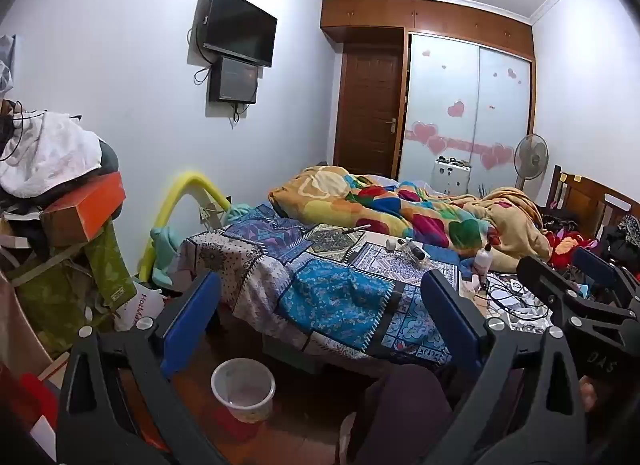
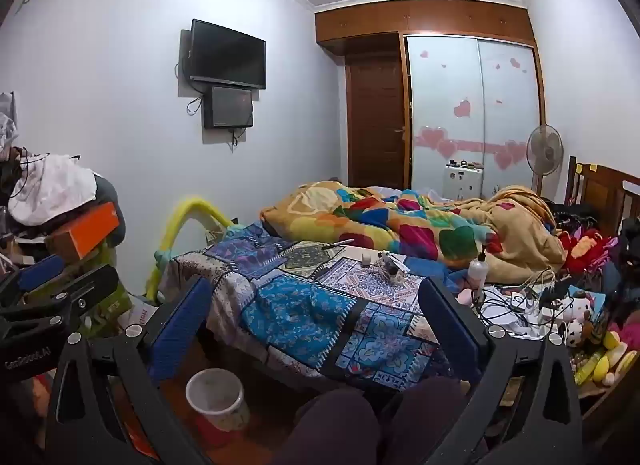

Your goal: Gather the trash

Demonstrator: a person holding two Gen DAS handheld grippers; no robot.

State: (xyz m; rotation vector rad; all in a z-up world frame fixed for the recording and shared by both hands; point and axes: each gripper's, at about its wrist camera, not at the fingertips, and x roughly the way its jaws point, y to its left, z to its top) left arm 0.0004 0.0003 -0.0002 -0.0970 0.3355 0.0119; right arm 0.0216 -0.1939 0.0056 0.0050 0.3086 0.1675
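Nothing collected yet: bin (image 1: 243,389) at lower centre looks empty. Both tongs, left (image 1: 320,329) and right (image 2: 316,329), spread wide, pinching nothing. Small clutter (image 2: 386,263) on bed (image 2: 304,305) left to gather.

left gripper (image 1: 320,317) fingers wide apart; right gripper (image 2: 316,321) likewise, both empty

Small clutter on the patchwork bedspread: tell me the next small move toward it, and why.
Probably ease the right gripper forward and down toward the small items on the patchwork bedspread. Both grippers are open and hold nothing, the left gripper too, and that clutter lies ahead of the fingers, untouched. The waste bin stands on the floor below the bed's edge, ready to take it.
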